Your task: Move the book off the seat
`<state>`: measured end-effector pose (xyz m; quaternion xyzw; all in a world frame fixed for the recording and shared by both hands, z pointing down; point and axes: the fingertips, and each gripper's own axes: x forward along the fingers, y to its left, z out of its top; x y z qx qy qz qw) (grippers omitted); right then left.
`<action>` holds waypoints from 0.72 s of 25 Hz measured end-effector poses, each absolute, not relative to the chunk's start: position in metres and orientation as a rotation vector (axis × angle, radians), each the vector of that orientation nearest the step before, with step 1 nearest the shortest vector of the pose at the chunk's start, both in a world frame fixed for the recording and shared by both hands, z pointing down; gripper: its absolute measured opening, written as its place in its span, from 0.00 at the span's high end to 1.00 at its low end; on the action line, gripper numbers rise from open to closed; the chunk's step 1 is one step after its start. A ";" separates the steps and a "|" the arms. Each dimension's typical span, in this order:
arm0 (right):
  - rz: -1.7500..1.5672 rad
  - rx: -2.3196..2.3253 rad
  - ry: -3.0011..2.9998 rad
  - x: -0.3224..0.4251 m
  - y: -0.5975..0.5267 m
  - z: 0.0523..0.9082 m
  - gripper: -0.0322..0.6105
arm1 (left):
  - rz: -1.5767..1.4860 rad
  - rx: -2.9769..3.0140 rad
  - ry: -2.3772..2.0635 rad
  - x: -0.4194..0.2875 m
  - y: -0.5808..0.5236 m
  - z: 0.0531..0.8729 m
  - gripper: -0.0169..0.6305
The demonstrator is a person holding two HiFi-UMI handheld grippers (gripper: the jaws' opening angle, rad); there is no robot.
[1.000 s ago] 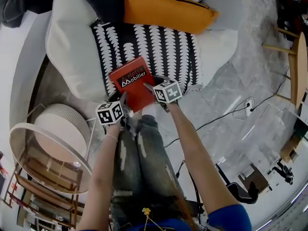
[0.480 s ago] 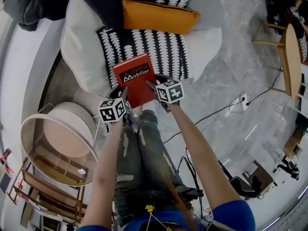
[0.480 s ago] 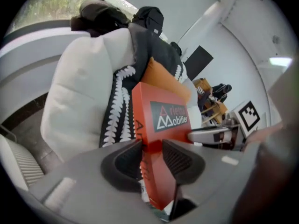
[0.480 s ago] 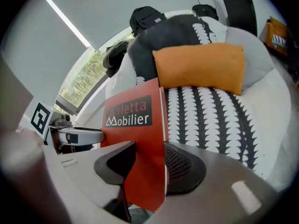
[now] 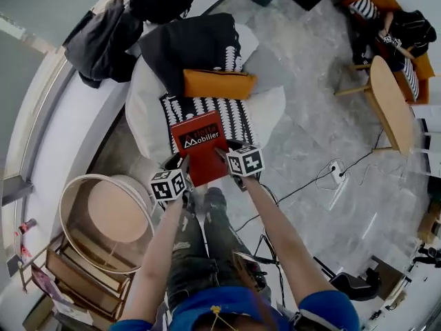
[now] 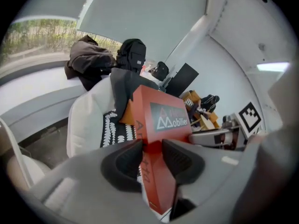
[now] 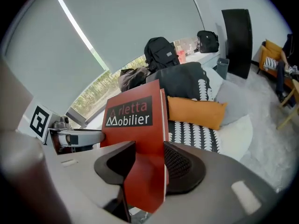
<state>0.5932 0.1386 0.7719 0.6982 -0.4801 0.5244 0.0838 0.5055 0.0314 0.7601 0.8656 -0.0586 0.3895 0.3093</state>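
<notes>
Seat [image 5: 141,112]: white armchair.
Book [image 5: 200,147]: red, its black panel reading "Arletta Mobilier". In the air over the seat's front edge, cover up, long axis pointing away from the person.
Left gripper [image 5: 182,165], jaws just tightened, and right gripper [image 5: 222,153]: each clamps a near corner.

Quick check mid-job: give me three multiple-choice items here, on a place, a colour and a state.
1. The orange cushion lies: A on the seat; B on the floor; C on a table.
2. The book has a cover that is: A blue; B red; C green.
3. The right claw is: A open and empty; B shut on the book; C out of view.
Key: 1 A, the head view shows it on the seat. 2 B, red in every view. 3 B, it clamps the book's covers.
</notes>
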 end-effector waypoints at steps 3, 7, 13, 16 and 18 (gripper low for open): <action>1.543 2.094 -1.443 0.592 0.143 0.708 0.66 | 1.006 2.318 -0.138 0.504 0.036 0.698 0.78; 1.450 2.133 -1.443 0.591 0.155 0.625 0.67 | 0.931 2.358 -0.134 0.503 0.047 0.620 0.78; 1.323 2.216 -1.453 0.584 0.176 0.531 0.67 | 0.853 2.451 -0.102 0.501 0.063 0.523 0.78; 1.283 2.252 -1.451 0.581 0.183 0.497 0.67 | 0.839 2.482 -0.082 0.500 0.070 0.490 0.78; 1.256 2.275 -1.452 0.579 0.189 0.478 0.67 | 0.828 2.504 -0.066 0.500 0.075 0.471 0.78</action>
